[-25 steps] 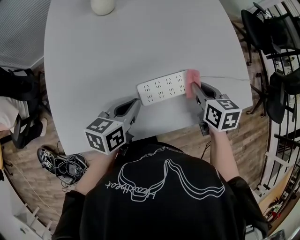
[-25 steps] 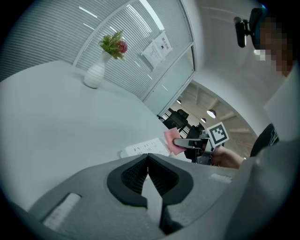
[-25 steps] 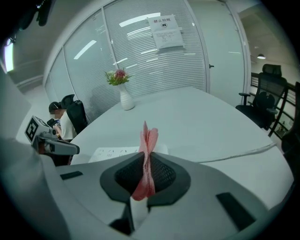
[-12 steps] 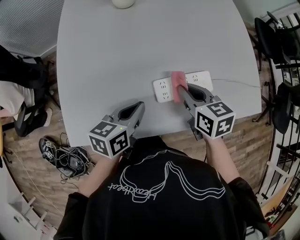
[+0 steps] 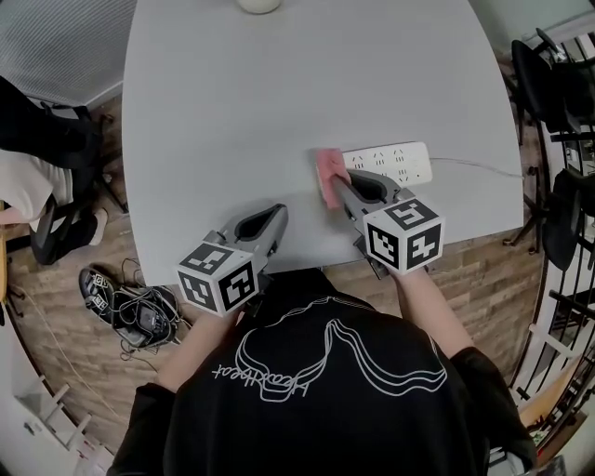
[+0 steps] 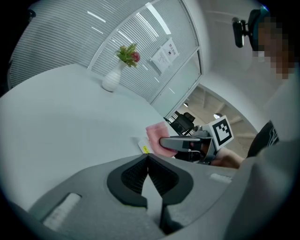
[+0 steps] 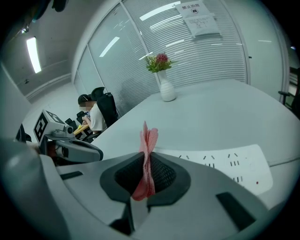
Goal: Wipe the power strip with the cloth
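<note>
Filling the room's middle, grey table, left gripper at its 6 o'clock edge, jaws together on nothing, right gripper beside it, white power strip at 4 o'clock, pink cloth pinched in the right gripper's jaws at the strip's 9 o'clock end.

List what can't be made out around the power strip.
Left end of the power strip: head view, under the cloth held by the right hand-held gripper.
Cord: head view, lost past the table edge.
Vase: head view, cut by top edge.
Wall notice: right gripper view, print too small.
</note>
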`<state>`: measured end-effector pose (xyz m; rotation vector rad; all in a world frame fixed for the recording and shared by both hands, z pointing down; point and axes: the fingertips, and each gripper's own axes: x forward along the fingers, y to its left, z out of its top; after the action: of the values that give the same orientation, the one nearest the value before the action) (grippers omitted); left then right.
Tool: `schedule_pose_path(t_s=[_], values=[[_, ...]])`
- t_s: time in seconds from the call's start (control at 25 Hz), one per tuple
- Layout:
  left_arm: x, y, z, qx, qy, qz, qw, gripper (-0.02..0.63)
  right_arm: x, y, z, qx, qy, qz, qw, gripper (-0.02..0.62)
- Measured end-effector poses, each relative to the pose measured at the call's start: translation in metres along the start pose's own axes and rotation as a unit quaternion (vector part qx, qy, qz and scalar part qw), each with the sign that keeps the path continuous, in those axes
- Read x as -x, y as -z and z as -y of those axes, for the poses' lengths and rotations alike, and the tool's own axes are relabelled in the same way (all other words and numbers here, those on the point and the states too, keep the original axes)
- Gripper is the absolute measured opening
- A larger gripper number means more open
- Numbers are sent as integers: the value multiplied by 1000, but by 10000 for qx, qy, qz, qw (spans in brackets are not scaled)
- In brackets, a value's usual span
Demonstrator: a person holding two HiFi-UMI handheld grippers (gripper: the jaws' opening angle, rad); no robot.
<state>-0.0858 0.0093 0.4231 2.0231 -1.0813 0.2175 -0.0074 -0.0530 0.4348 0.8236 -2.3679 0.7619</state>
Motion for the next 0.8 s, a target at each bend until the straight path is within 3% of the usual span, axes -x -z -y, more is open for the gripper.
schedule_pose_path(t_s=[0.8], values=[[-13,-5,-8,8,8,-144,9999,14,-20,9,-1,367,118,-293,9988,39]])
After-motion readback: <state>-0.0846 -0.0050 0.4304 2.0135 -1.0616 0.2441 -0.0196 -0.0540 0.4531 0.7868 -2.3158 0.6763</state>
